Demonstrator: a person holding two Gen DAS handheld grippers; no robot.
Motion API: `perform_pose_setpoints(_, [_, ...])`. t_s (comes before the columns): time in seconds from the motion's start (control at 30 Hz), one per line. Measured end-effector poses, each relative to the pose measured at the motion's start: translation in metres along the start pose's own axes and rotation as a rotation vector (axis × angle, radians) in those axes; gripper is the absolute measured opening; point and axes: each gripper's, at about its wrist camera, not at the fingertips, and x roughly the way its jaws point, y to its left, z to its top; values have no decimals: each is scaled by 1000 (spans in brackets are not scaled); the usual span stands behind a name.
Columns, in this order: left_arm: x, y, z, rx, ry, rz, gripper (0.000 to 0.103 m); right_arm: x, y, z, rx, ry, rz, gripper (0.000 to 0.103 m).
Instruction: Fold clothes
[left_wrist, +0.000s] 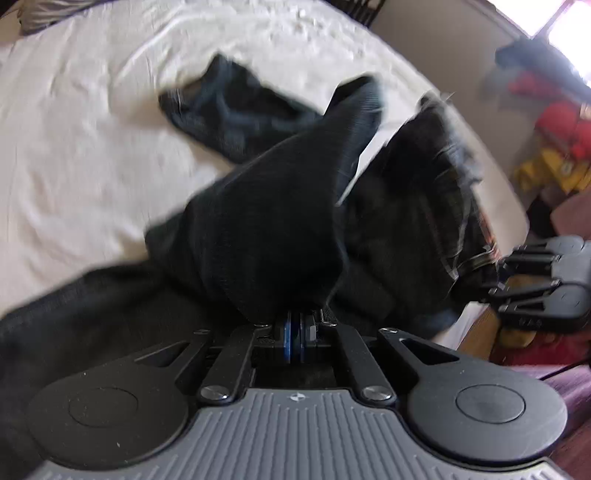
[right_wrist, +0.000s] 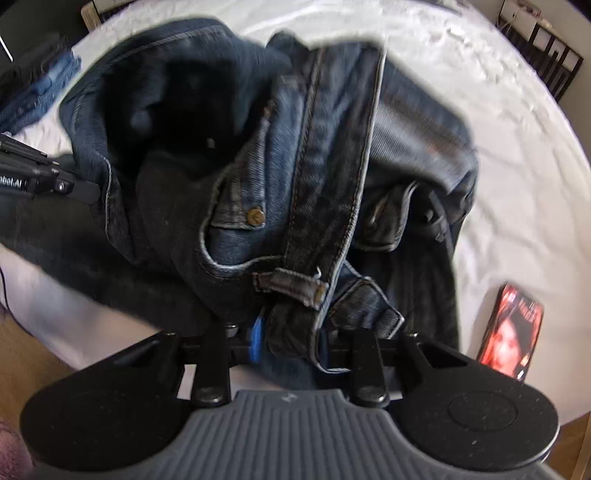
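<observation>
Dark denim fills the near view of both wrist cameras. Up close, the left gripper (left_wrist: 295, 332) is clamped on a bunched fold of the jeans (left_wrist: 266, 229), its blue pads pressed nearly together with cloth rising out of them. The right gripper (right_wrist: 291, 336) is closed on the waistband (right_wrist: 325, 184), near a belt loop and a riveted pocket.

The jeans hang crumpled between the two grippers above a bed (left_wrist: 74, 147) with a white sheet; one leg trails away across the sheet, twisted. They are neither flat nor squared, so in my judgement this garment's folding is somewhere in progress, with spreading, halving and stacking left for it. A stack of folded blue clothes (right_wrist: 40, 88) lies at the far left edge of the bed in the right view, which suggests some pieces are already folded.

A phone (right_wrist: 513, 332) with a lit screen lies on the sheet beside the jeans. Readable writing is scarce: partial white lettering, roughly "abel.AI", shows on the left gripper's side in the right view; the rivet's stamp is too small to read.
</observation>
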Motion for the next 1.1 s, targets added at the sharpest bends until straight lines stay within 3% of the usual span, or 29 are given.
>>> perform_pose_setpoints(0.1, [4,2,-8,-7,-18,5,3,-5,-8,-4,34,-29,19,35])
perform_pose_setpoints(0.2, [-7,2,-7,3,-47,-1,7,-19,-16,-5,55,-93,26,50])
perform_pose_setpoints(0.3, [-21,-4,-3,50,-59,18,23,-32,-24,-3,65,-151,24,55])
perform_pose_setpoints(0.37, [-31,-9,0,83,-73,39,54,-40,-30,-2,71,-185,18,60])
perform_pose_setpoints(0.4, [-37,-11,2,100,-85,50,57,-43,-33,0,77,-201,15,61])
perform_pose_setpoints(0.7, [-63,-35,54,220,-178,104,58,-64,-53,39,179,-337,7,67])
perform_pose_setpoints(0.8, [-58,-50,80,256,-189,92,65,-66,-61,56,226,-370,17,67])
perform_pose_setpoints(1.1, [14,-71,140,271,-46,53,64,-37,-85,109,356,-353,110,68])
